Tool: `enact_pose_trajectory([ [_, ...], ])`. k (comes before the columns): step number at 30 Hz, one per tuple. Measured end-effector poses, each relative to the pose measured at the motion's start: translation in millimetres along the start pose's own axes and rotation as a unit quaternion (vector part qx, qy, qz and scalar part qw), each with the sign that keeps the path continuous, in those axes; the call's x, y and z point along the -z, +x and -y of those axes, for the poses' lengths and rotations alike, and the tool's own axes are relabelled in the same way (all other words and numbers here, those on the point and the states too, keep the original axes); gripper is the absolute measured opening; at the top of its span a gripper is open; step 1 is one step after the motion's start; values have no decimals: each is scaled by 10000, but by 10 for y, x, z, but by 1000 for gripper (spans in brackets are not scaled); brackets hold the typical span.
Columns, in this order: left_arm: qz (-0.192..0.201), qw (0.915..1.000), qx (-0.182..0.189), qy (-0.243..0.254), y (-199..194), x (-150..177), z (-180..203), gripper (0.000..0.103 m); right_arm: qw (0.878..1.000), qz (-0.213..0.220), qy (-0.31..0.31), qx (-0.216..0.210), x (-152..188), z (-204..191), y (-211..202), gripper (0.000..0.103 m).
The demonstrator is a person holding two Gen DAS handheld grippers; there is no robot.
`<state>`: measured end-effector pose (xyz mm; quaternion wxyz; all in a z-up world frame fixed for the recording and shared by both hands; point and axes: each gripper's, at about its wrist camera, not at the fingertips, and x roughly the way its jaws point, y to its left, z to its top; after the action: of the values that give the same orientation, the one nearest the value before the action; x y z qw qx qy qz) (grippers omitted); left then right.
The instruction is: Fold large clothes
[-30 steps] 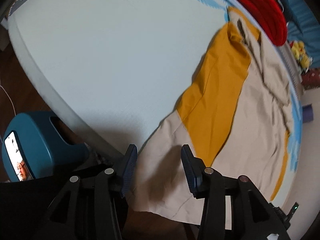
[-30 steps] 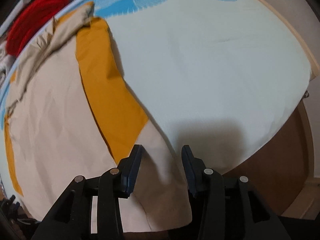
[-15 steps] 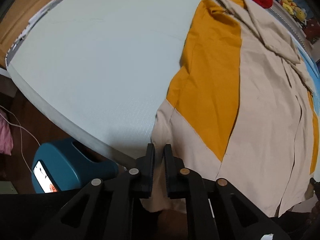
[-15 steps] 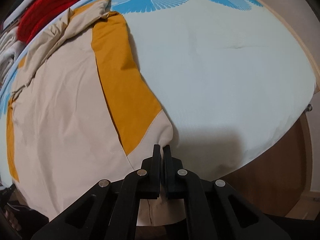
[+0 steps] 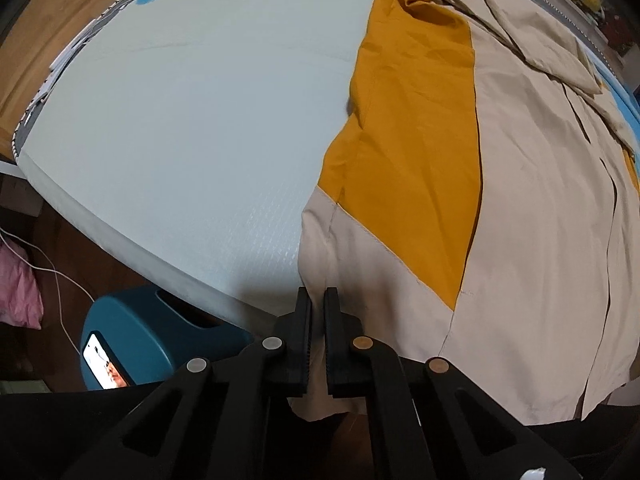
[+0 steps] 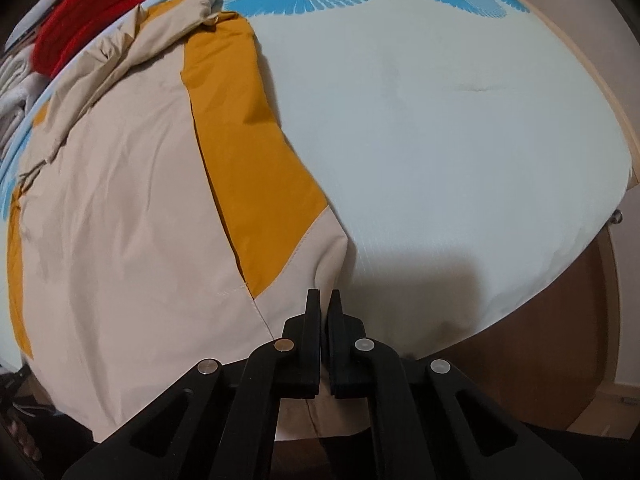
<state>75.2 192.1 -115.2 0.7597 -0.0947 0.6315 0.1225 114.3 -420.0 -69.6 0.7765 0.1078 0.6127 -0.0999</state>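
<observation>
Beige fabric with mustard-yellow panels, a large jacket-like garment (image 5: 520,200), lies spread flat on the pale mint bed sheet (image 5: 200,120), its lower hem hanging over the near edge of the bed. The left tongs (image 5: 316,300) have just been closing and now pinch the garment's hem corner on one side, with a strip of beige cloth between the black ribbed pads. The right tongs (image 6: 324,300) are likewise nipped tight on the opposite hem corner of the same garment (image 6: 120,220).

The cloth below each grip is hidden by the black frames, so how much hem is caught is hard to judge. The collar end is bunched and folded over, possibly a hood. The far side of the garment runs out of each view. A red knitted item (image 6: 92,12) is cut off at the picture edge. Beside the bed, a teal plastic bin (image 5: 152,340) carries a lit phone screen (image 5: 106,368), its contents blurred.
</observation>
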Motion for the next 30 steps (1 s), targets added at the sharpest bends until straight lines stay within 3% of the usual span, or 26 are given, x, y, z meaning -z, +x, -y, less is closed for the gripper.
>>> enact_pose_trajectory([
  [5,-33,10000,-64,23,86,60,-57,5,9996,-241,-110,79,3,114,104,4],
  [30,-21,9999,-135,45,-41,67,252,4,9993,-144,-262,227,-126,-61,229,3],
])
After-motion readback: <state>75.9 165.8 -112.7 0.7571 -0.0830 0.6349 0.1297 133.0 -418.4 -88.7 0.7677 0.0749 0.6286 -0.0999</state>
